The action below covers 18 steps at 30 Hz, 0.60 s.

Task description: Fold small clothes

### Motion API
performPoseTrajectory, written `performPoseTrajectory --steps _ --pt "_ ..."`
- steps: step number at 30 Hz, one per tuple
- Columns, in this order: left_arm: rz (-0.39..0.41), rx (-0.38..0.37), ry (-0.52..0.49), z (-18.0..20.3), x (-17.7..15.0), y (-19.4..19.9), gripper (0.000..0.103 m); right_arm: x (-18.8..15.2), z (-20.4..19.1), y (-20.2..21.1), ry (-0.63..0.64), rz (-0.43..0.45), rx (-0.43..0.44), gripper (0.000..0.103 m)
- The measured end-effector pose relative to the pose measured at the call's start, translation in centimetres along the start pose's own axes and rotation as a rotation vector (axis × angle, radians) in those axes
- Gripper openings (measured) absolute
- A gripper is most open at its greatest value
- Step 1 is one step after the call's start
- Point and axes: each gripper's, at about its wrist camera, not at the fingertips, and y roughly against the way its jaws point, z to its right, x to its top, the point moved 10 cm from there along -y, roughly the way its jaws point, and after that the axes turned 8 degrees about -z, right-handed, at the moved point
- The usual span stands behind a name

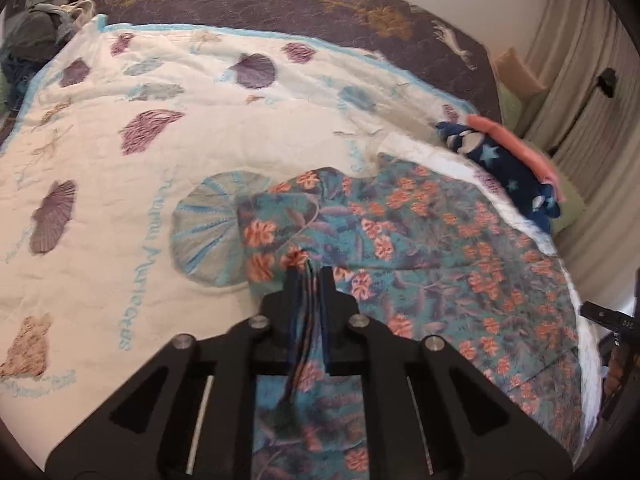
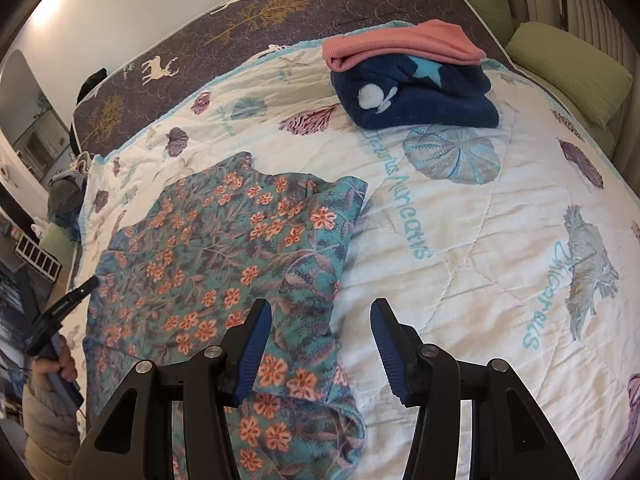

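Note:
A teal garment with orange flowers (image 1: pixel 420 240) lies spread on the white shell-print quilt (image 1: pixel 120 160). My left gripper (image 1: pixel 310 270) is shut on a bunched fold of this garment at its left part. In the right wrist view the same garment (image 2: pixel 224 248) lies left of centre. My right gripper (image 2: pixel 320 312) is open and empty, low over the garment's right edge, one finger over the cloth and the other over the quilt (image 2: pixel 480 260).
A folded stack, a pink garment (image 2: pixel 400 46) on a dark blue star-print one (image 2: pixel 420 96), sits at the far side of the quilt and shows in the left view (image 1: pixel 504 160). Green pillows (image 2: pixel 568 68) lie beyond. A dark deer-print mattress (image 2: pixel 240 20) borders the quilt.

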Motion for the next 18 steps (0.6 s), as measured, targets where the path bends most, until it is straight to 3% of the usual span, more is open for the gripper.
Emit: performPoseTrajectory --steps 1,2,3,6,10,16,17,18 --pt "-0.002 0.018 -0.001 -0.2 -0.1 0.0 0.021 0.0 -0.1 0.0 0.005 0.000 0.001 0.053" --pt "-0.002 0.032 -0.004 -0.3 -0.2 0.0 0.033 0.0 -0.2 -0.1 0.009 0.000 0.001 0.053" --pt "0.005 0.033 -0.008 -0.2 -0.3 0.2 0.038 0.0 -0.2 -0.1 0.014 0.000 0.000 0.053" --pt "-0.004 -0.023 -0.049 1.2 -0.8 0.2 0.038 0.0 -0.3 -0.2 0.019 -0.003 0.000 0.053" --pt "-0.094 0.052 -0.110 1.5 -1.9 -2.4 0.038 -0.1 -0.1 -0.4 0.008 -0.012 0.004 0.053" --pt "-0.081 0.025 -0.041 0.9 -1.4 -2.4 0.038 0.0 -0.1 -0.6 0.024 -0.012 -0.003 0.053" --pt "-0.079 0.029 -0.040 0.9 -1.1 -2.4 0.025 0.2 0.0 -0.8 0.023 -0.013 -0.006 0.053" --pt "-0.068 0.032 -0.046 1.0 -0.8 -2.3 0.005 0.4 0.0 -0.9 0.021 -0.014 -0.005 0.053"
